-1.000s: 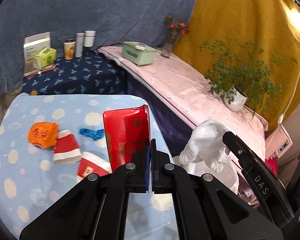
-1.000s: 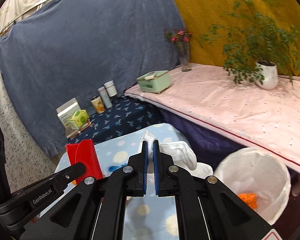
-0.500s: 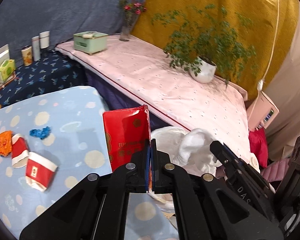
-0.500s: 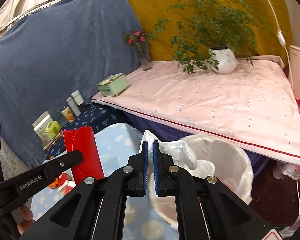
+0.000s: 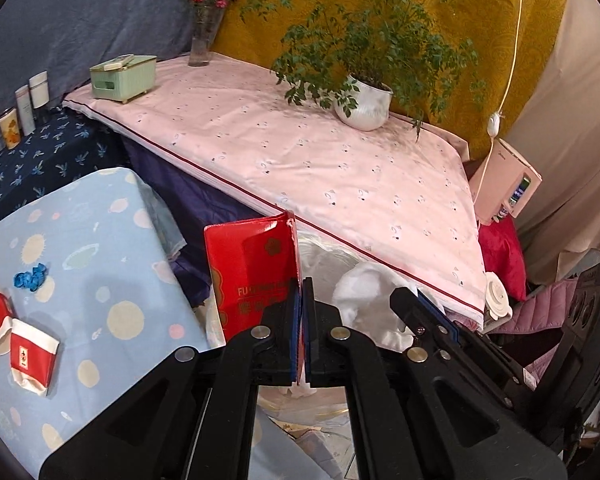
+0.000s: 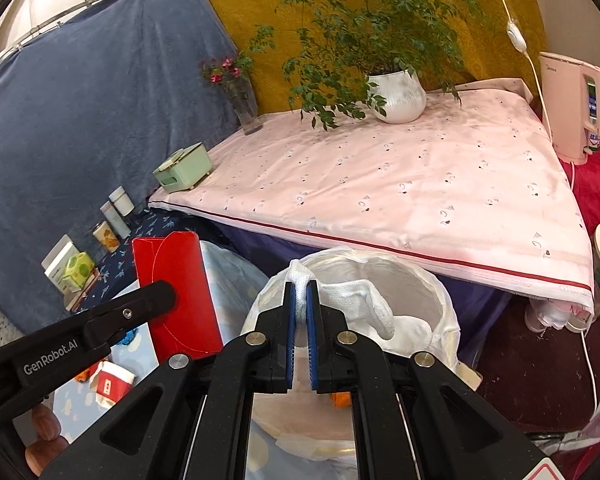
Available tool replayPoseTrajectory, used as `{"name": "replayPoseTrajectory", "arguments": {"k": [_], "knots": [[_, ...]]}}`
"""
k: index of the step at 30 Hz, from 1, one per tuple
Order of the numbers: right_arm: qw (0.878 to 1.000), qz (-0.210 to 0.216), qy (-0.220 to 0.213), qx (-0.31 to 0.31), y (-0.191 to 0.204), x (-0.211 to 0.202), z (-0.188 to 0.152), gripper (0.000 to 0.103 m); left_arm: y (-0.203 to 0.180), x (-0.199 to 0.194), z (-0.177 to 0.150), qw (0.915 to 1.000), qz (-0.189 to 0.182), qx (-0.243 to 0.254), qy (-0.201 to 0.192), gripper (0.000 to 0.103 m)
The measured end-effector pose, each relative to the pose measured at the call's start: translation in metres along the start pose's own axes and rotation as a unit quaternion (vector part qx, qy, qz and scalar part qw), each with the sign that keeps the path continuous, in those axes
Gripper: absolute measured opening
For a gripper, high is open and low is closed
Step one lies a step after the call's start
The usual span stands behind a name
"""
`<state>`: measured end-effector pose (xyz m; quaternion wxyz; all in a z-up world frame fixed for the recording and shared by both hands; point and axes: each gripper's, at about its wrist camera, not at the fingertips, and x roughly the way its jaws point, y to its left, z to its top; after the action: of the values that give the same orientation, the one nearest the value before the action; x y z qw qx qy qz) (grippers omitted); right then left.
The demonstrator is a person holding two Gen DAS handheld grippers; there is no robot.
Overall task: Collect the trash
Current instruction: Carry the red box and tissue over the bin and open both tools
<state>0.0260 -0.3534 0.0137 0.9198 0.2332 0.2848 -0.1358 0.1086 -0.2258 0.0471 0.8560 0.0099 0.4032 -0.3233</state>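
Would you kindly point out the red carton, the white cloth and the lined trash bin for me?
red carton [image 5: 248, 268], left wrist view, on its printed front face.
white cloth [image 6: 360, 300], right wrist view, on the bunched part beyond the fingers.
trash bin [image 6: 446, 304], right wrist view, on the bag-covered right rim.

Bin [image 6: 440, 300] bottom (behind tool [image 6: 299, 308])

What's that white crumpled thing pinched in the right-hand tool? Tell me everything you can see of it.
The white wad looks like soft, textured paper or cloth, crumpled. One bunched end is pinched in the shut right gripper; the rest droops to the right, hanging free above the open mouth of the bag-lined bin. In the left wrist view it shows as a white lump beside the red carton. Only the gripper visibly touches it.
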Motion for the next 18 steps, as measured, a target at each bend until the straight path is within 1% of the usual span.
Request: {"name": "replayPoseTrajectory", "arguments": {"k": [1,2,3,5,10,11,12,14,18], "knots": [[1.0,-0.002,0.001,0.001,-0.002,0.001,0.0,0.006,0.0,0.001,0.0,1.0,-0.001,-0.001,0.0,0.001],[1.0,-0.005,0.001,0.002,-0.003,0.002,0.0,0.008,0.001,0.002,0.001,1.0,0.0,-0.003,0.001,0.007],[1.0,-0.011,0.002,0.004,-0.005,0.002,-0.001,0.013,0.002,0.003,0.001,1.0,0.001,-0.005,-0.001,0.02],[1.0,-0.02,0.0,0.01,-0.006,0.003,-0.001,0.015,0.005,0.002,0.0,0.9999,0.01,-0.01,-0.008,0.038],[1.0,-0.018,0.005,0.011,-0.007,0.007,-0.002,0.015,0.016,0.003,0.0,0.9996,0.018,-0.021,-0.005,0.039],[1.0,-0.017,0.006,0.01,-0.006,0.007,-0.003,0.016,0.018,0.003,-0.001,0.9995,0.019,-0.024,-0.004,0.039],[1.0,-0.016,0.006,0.009,-0.004,0.007,-0.003,0.02,0.021,0.003,-0.002,0.9995,0.02,-0.026,-0.004,0.039],[1.0,-0.015,0.005,0.006,-0.001,0.007,-0.005,0.025,0.025,0.002,-0.004,0.9993,0.025,-0.029,-0.004,0.039],[1.0,-0.013,0.005,-0.005,0.009,0.007,-0.008,0.028,0.033,-0.002,-0.007,0.9989,0.033,-0.032,-0.007,0.039]]}}
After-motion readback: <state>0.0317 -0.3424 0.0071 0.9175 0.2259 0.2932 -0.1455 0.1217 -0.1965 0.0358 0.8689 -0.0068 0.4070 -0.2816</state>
